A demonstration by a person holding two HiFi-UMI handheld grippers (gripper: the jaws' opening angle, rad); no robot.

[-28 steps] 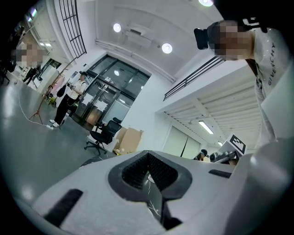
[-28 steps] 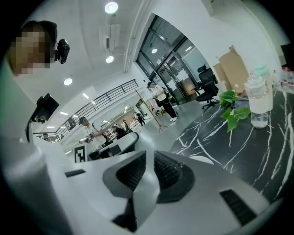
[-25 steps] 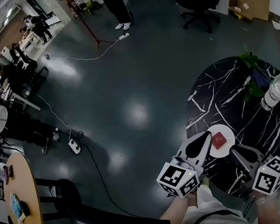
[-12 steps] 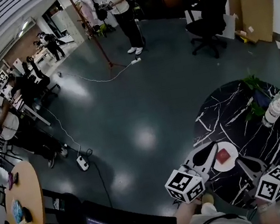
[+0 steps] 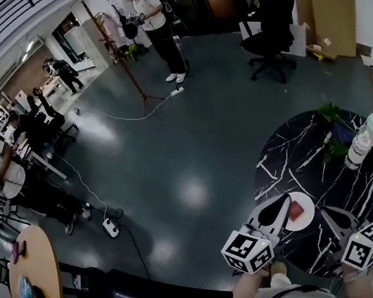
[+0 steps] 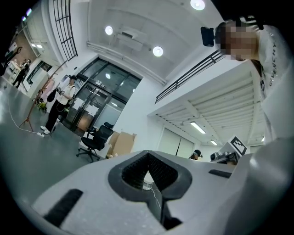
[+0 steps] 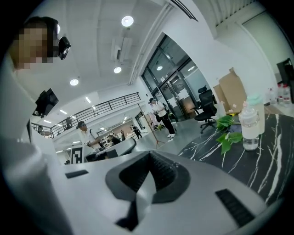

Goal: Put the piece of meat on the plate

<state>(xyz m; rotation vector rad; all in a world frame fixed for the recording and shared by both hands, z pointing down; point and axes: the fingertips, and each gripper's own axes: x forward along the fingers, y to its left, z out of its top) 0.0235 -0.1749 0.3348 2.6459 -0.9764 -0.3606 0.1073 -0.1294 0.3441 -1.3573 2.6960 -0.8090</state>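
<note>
Two grippers in hand, both low in the head view, near edge of the table (image 5: 367,180).

Left gripper (image 5: 281,201): jaws pressed together, nothing pinched. Its own view shows the pads meeting at the tip with only a small window behind them. It points up and to the right in the head view, and its tip overlaps the left rim of the plate (image 5: 308,219). Contact with the rim cannot be judged.

Right gripper (image 5: 326,212): jaws pressed together, empty. It sits over the bare table just right of the plate and clear of it, pointing up and slightly left.

Meat (image 5: 295,210): one small red slab, lying flat on the plate, left of the plate's centre and just beside the left gripper's tip. The outline reads close to square. The longer side seems to run from lower left to upper right, roughly in line with the left gripper, but the piece is too small to be sure. Neither gripper holds it.

Far side of the table: bottle (image 5: 357,142), upright, with a leafy plant (image 5: 331,132) just to its left. Both stand well apart from the plate.
</note>
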